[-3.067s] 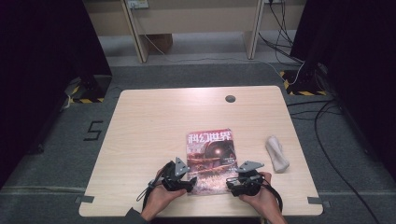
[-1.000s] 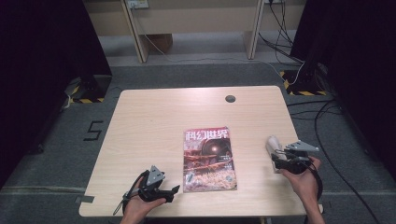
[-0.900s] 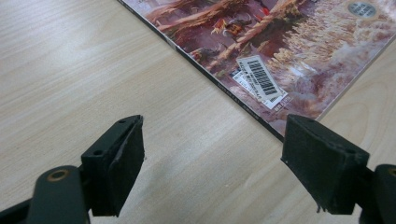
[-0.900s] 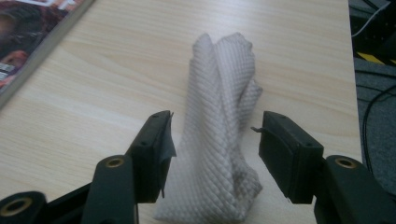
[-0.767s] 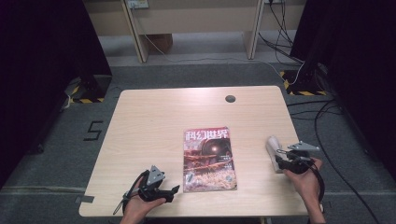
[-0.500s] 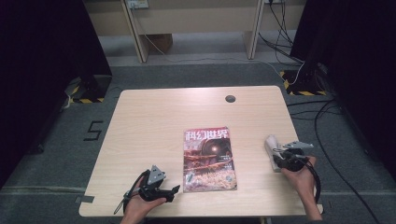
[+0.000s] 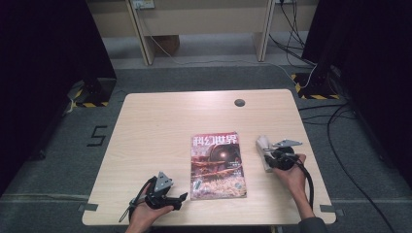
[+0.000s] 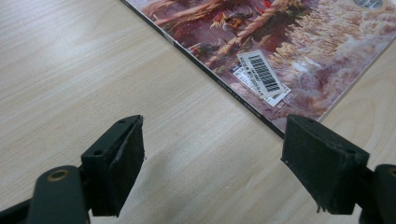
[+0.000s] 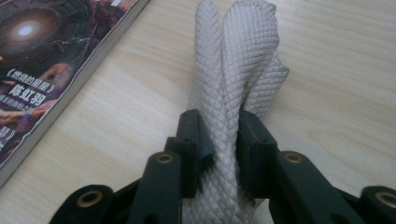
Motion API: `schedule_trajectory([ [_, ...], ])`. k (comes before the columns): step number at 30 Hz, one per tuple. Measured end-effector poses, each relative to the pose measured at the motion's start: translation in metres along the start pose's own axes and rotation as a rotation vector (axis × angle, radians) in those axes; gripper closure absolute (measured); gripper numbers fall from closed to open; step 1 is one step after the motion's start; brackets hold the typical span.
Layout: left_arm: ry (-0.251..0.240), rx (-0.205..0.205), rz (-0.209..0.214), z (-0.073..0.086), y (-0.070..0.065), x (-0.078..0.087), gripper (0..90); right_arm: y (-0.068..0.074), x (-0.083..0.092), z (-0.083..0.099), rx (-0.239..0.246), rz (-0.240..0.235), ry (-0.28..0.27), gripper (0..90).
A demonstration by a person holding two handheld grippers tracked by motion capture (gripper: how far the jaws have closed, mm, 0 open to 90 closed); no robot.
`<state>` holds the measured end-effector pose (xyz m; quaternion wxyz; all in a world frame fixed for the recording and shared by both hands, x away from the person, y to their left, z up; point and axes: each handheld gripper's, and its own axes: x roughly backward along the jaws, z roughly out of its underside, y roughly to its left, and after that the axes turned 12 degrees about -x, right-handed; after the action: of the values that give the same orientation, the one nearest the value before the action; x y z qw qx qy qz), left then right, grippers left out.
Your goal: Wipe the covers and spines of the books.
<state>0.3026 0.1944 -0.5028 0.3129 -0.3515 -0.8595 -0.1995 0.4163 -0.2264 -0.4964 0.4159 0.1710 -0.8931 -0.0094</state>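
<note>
A magazine with a dark, reddish cover lies face up at the table's front middle. Just right of it lies a rolled white waffle-weave cloth. My right gripper has just been closing on it. In the right gripper view the jaws of the right gripper pinch the cloth, and the magazine's edge runs at the left. My left gripper rests open by the magazine's front left corner. In the left gripper view the left gripper has bare wood between its jaws, with the barcode corner of the magazine beyond.
The wooden table has a small dark round grommet near its far edge. Desk legs and cables stand on the grey floor beyond. Black cables trail from both grippers toward the front edge.
Both grippers left the magazine's front edge and parted. The right gripper went to the cloth, shut on it and slid left toward the magazine. The left gripper has stayed still for the last second.
</note>
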Motion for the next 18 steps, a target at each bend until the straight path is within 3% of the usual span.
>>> schedule_trajectory([
  [4,-0.005,-0.005,0.001,0.000,-0.001,0.000,20.6,-0.001,-0.002,-0.001,-0.024,0.011,-0.004,63.6],
  [8,-0.005,-0.001,-0.005,0.000,0.000,0.000,20.7,-0.004,0.004,0.000,-0.052,0.017,-0.001,47.8],
  [10,-0.010,0.002,-0.006,0.000,0.000,0.001,20.7,-0.003,0.009,0.002,-0.034,0.027,-0.010,44.3],
  [18,-0.013,0.002,0.000,-0.001,-0.001,0.003,20.6,0.010,0.031,0.010,-0.017,-0.011,-0.052,40.5],
])
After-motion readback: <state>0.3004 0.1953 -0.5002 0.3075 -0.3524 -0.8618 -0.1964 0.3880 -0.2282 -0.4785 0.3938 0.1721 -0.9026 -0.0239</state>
